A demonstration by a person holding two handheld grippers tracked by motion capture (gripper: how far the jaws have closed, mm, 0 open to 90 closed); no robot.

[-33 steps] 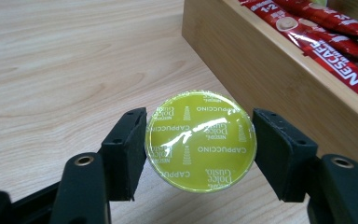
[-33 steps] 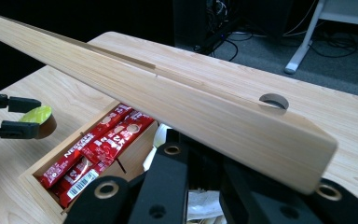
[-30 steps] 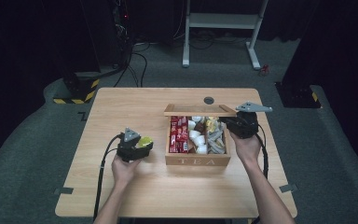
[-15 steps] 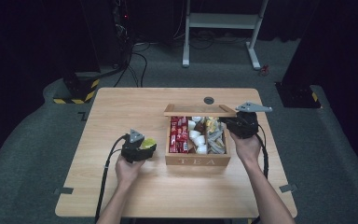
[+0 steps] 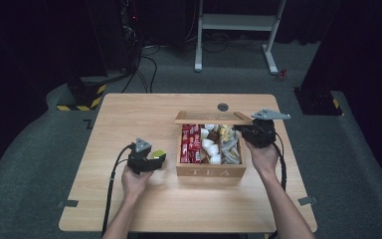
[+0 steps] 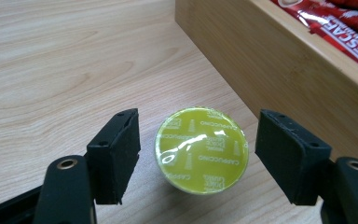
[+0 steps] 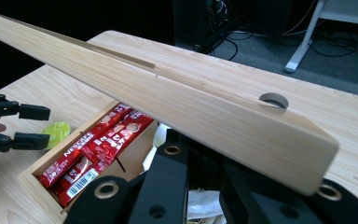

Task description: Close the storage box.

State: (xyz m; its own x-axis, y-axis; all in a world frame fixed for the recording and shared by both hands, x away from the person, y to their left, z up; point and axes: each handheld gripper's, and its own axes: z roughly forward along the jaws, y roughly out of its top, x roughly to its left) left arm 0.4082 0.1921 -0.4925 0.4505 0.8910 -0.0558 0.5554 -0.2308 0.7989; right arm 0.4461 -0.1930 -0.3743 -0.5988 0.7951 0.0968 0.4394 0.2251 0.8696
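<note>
We see the left gripper (image 6: 198, 158), jaws just opened, clear of the green capsule (image 6: 201, 156) on the table (image 5: 129, 114); right gripper (image 5: 256, 133) clamps the box lid (image 7: 168, 102).

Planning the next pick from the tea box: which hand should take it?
Left. Its tongs have just opened off the green capsule, now freed on the table; the right tongs hold the box lid up.

Room dark, walls lost in black. Grey carpet floor (image 5: 40, 164). Light wood table (image 5: 129, 114) at centre, lit from above, round cable hole (image 5: 223, 107) near far edge. White desk frame (image 5: 238, 30) at back. Black cables (image 5: 144, 64) run over floor by dark rack w/ red LED. Yellow-black hazard-striped base (image 5: 79, 97) far left, similar one (image 5: 323, 102) at right.
</note>
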